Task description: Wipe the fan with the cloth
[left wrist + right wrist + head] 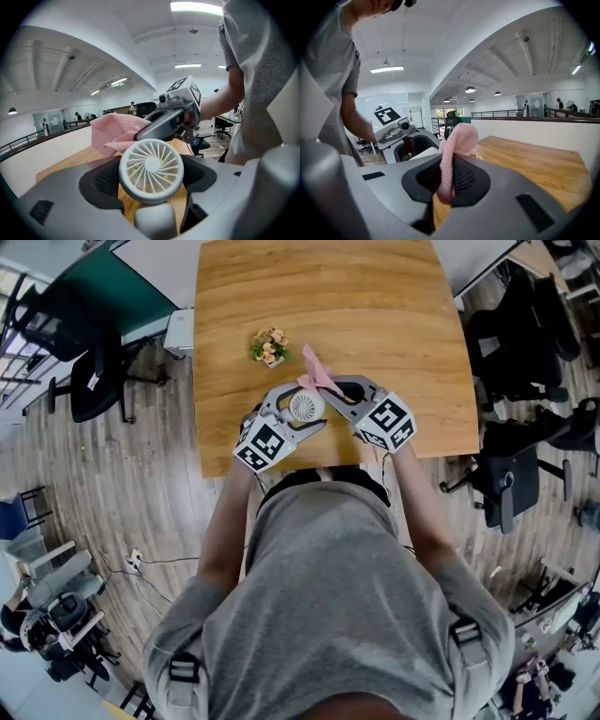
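Observation:
A small white round fan (151, 169) with radial grille slats sits between the pads of my left gripper (150, 180), which is shut on it; in the head view the fan (306, 407) is held just above the table's near edge. My right gripper (451, 180) is shut on a pink cloth (454, 152), which stands up out of its jaws. In the head view the cloth (317, 374) hangs at the tip of the right gripper (334, 390), just right of and beyond the fan. From the left gripper view the cloth (115, 133) lies right behind the fan's upper rim.
The wooden table (375, 324) carries a small flower pot (270, 347) just beyond the grippers. Black office chairs (511, 352) stand to the right, another chair (94, 376) to the left. Cables lie on the floor at lower left.

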The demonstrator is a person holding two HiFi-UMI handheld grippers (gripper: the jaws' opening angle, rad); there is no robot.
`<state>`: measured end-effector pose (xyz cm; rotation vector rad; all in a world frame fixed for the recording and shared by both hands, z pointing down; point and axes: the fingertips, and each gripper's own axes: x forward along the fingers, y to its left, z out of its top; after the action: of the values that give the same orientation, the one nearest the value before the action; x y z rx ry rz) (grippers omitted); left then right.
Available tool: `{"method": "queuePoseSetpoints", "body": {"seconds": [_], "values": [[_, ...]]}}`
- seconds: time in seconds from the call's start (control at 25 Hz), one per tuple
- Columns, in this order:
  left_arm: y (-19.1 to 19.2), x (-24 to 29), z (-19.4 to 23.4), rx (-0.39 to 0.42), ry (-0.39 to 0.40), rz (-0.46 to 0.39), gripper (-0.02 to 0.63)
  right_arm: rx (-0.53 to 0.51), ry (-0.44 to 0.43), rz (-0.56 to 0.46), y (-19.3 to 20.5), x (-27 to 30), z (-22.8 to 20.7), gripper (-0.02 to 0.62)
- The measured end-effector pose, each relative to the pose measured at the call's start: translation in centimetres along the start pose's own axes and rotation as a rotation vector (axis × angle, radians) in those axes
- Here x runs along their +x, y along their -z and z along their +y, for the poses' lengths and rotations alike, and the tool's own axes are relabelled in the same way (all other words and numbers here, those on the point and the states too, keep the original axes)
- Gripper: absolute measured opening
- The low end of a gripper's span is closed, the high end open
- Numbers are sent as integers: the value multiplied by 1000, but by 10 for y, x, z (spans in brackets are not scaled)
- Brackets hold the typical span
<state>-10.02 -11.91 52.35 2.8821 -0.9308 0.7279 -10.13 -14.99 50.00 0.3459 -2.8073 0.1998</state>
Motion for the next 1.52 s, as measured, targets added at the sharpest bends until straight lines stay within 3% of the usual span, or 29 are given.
{"method": "queuePoseSetpoints", "body": {"seconds": [0.28,0.64,1.04,1.24,1.52], "values": [[1,-2,19,-112,19,-48,380,2,-11,-48,-12,-3,13,31],[-3,-12,30,-302,101,-143,382,-91,-41,-62,-28,4,43,32],[-11,-25,37,-347,146,-206,380,-51,-14,-104,-22,3,34,34],[-32,-37,38,-447,210,-338,382,34,15,-172,-31,-4,20,32],[-58,-58,48,-608,302,-526,380,121,-8,-297,-62,-3,20,32]]}}
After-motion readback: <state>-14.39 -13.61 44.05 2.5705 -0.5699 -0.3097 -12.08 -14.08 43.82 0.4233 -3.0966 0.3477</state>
